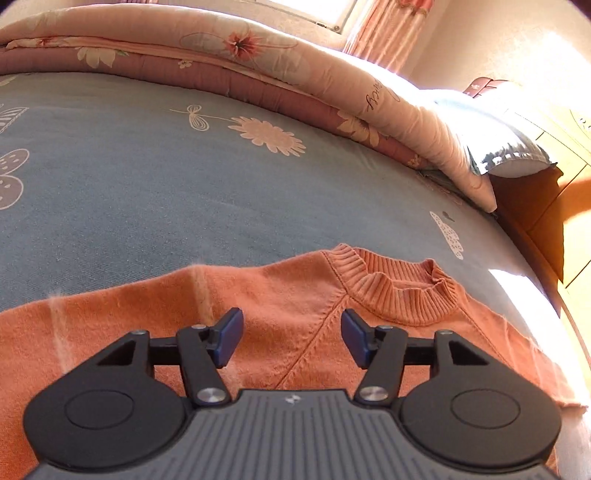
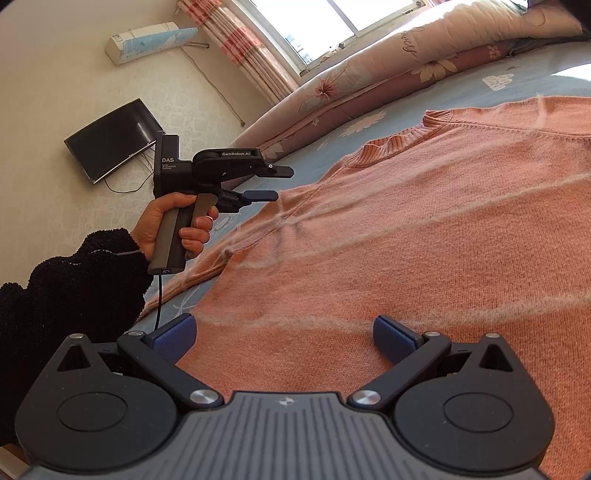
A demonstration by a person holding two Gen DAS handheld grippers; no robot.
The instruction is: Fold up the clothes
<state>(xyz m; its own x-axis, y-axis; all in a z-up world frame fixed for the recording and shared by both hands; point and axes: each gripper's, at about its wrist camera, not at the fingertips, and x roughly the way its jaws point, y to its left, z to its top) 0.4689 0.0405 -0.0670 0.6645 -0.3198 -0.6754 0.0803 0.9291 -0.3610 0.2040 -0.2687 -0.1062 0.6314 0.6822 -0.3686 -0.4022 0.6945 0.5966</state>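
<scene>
So, starting on the left: a black fuzzy sleeve comes in from the edge of the right wrist view, and the hand at the end of it grips the handle of the left hand-held gripper. Its two fingers are apart with nothing between them, poised right at the shoulder area of the orange sweater. On the wall behind that hand hangs a dark TV, with an air conditioner higher up and a striped pink curtain beside the window.

From the left hand-held gripper's own camera, the blue pads are spread over the sweater near the shoulder seam, with the ribbed collar just to the right of them. I can't tell if the pads actually touch the knit.

The sweater lies flat, spread out on the bed, on a blue sheet with a flower print. It has thin pale fuzzy stripes across it. Along the far side of the bed sits a folded floral quilt, and over at the right end there's a pillow in bright sun.

Moving right: the right hand-held gripper is over the lower body of the sweater, jaws wide apart, holding nothing, orange knit filling the gap between its blue pads
</scene>
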